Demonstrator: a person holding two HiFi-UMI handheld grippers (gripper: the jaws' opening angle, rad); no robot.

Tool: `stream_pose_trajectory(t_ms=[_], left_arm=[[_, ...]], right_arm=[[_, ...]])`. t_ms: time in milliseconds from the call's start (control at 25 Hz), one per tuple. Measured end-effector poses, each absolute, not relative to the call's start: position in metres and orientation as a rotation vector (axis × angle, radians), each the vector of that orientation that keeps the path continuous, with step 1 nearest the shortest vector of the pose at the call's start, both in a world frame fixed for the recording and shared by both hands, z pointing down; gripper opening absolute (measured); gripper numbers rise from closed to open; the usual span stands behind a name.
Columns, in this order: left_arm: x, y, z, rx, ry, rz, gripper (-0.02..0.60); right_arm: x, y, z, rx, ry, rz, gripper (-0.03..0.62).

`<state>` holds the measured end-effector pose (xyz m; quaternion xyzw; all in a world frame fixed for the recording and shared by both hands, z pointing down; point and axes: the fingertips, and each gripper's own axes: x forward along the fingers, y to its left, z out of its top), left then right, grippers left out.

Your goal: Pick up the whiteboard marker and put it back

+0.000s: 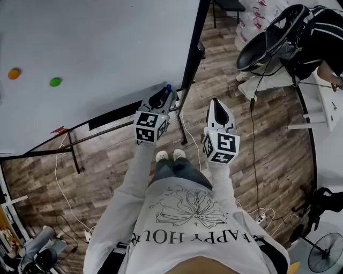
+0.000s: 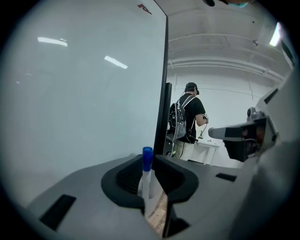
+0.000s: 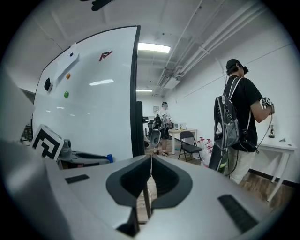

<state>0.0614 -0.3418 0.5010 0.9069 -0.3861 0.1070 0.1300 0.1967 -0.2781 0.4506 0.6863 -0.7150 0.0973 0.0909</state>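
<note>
The marker [image 2: 146,172] shows only its blue cap [image 2: 147,157] and a short stretch of white barrel; the rest is buried between the left gripper's [image 2: 149,164] jaws. The whiteboard [image 1: 96,48] runs off the head view's top and left edges, and its red logo [image 2: 144,8] is too small to read.

Marker [image 2: 146,172] in L gripper [image 1: 162,98] jaws, whiteboard [image 1: 96,48] just ahead, R gripper [image 1: 217,103] alongside

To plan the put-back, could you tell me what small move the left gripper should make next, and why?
Probably ease the left gripper toward the whiteboard: its jaws are shut on the blue-capped marker, near the board's lower edge.
</note>
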Motion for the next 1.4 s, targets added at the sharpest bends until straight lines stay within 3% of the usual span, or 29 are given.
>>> stream_pose_trajectory(t_ms=[600,1400], left_arm=[[0.033,-0.337,0.459,2.634,-1.296,0.2,0.058],[-0.065,-0.31,0.377,2.493,-1.714,0.016,0.009]], right_arm=[[0.171,-0.291,0.439,1.98,-2.218,0.25,0.005],[0.115,-0.31,0.388,1.879,-2.402,0.093,0.005]])
